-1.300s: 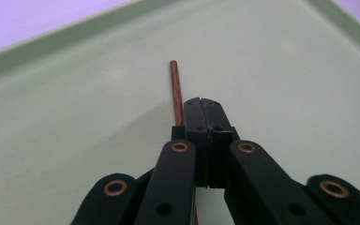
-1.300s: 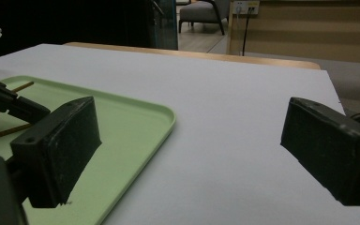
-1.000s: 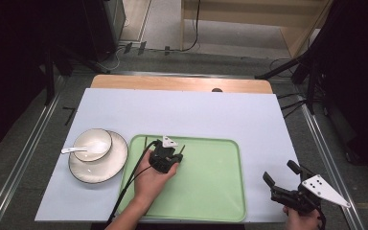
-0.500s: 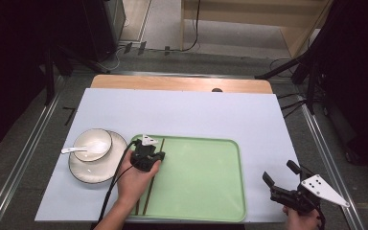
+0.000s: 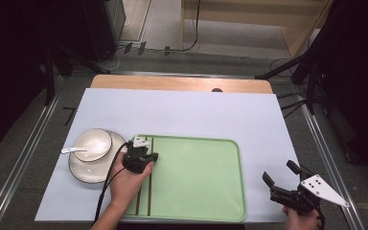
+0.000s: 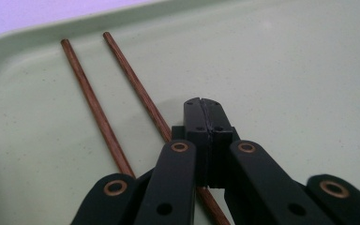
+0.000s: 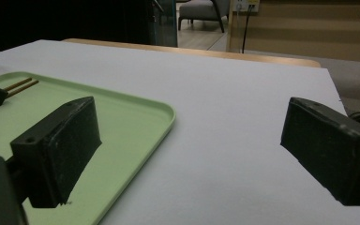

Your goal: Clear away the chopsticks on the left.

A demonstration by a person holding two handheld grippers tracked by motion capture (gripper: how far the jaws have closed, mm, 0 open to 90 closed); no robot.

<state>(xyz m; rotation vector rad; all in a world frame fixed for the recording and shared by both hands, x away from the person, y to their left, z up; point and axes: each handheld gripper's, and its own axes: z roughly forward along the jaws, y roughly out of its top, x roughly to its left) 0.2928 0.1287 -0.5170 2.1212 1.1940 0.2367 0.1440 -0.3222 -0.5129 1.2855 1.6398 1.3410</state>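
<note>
chopsticks [image 6: 98,110] lie on tray just beside closed left claw [image 6: 201,105].

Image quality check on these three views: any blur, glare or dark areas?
High view: even light on the white mat and green tray, surroundings nearly black. Left gripper view: chopsticks and the shut jaw tips of the left gripper are sharp, no glare. Right gripper view: the near jaws of the right gripper are soft and dark, the background dim.

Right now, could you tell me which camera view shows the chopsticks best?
The left gripper view: the chopsticks lie close up on the tray. The high view shows them small; the right gripper view catches just their ends at the left edge.
</note>
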